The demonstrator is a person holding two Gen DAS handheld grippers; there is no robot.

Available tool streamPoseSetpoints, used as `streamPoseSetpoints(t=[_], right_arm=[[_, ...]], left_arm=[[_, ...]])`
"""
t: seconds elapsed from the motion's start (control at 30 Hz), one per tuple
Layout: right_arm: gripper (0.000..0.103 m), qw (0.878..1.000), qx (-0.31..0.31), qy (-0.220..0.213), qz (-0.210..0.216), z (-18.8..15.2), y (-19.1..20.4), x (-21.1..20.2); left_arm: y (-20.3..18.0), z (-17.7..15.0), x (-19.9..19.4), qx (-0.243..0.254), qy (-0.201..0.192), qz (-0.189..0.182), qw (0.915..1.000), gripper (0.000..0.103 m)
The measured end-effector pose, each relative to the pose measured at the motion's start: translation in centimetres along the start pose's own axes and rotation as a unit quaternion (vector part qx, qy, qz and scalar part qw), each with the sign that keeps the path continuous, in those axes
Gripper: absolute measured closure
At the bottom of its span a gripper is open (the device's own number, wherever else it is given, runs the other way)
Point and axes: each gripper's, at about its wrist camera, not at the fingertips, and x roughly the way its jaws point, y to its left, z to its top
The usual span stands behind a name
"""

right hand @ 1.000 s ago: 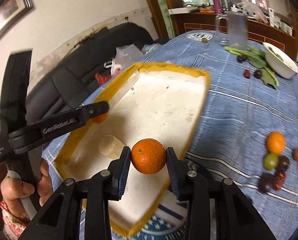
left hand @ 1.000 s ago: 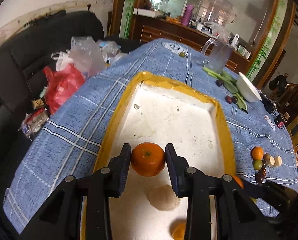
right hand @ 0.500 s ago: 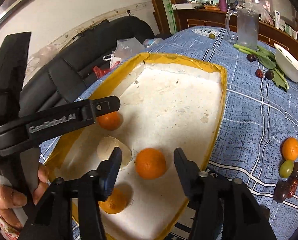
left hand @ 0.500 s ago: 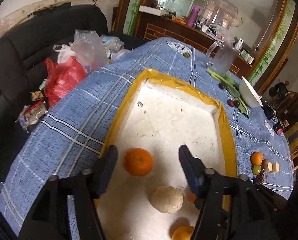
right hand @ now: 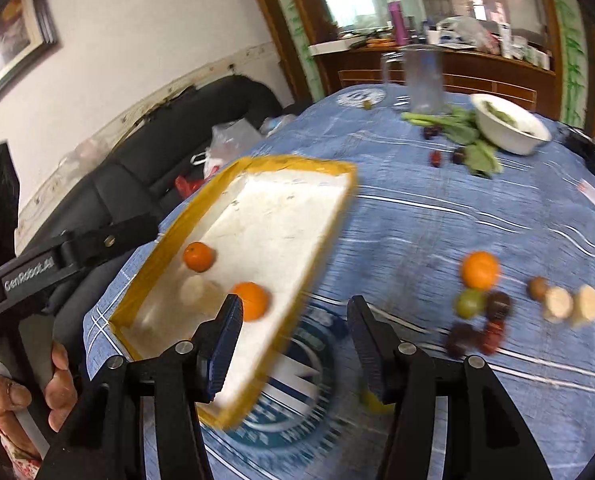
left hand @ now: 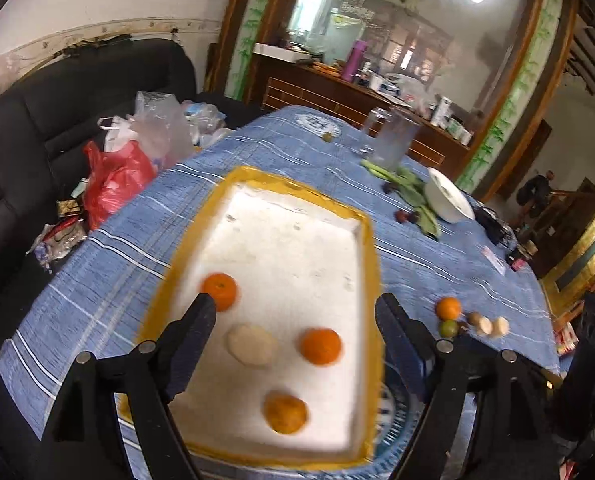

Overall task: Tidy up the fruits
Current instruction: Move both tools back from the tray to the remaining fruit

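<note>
With both claws empty, the left claw (left hand: 293, 328) opening, swing the spread right claw (right hand: 293, 326) squarely over the loose orange (right hand: 480, 269) before closing

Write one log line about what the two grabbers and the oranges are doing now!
left gripper: opening, empty | right gripper: open, empty | tray: three oranges, one pale fruit | cloth: one orange left
</note>
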Motion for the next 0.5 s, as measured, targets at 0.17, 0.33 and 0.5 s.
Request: streamPoseSetpoints(t=[0.17, 0.33, 0.5], right_arm=[[0.037, 0.998, 0.038, -0.018, -0.049, -1.2, -5.9, -3.6], [0.037, 0.993, 0.084, -0.024, -0.080, -2.2, -10.9, -5.7], [0.037, 0.989, 0.103, -0.027, -0.098, -3.0, -13.7, -6.7]], left_arm=[[-3.0, -1.5, 0.0, 0.018, 0.008, -0.026, 0.9995, 0.022], [-6.4, -3.3, 1.8, 0.040, 0.038, -0.045, 0.9974, 0.022], [-8.8, -4.7, 3.2, 0.061, 0.060, -0.052, 0.9949, 0.022]])
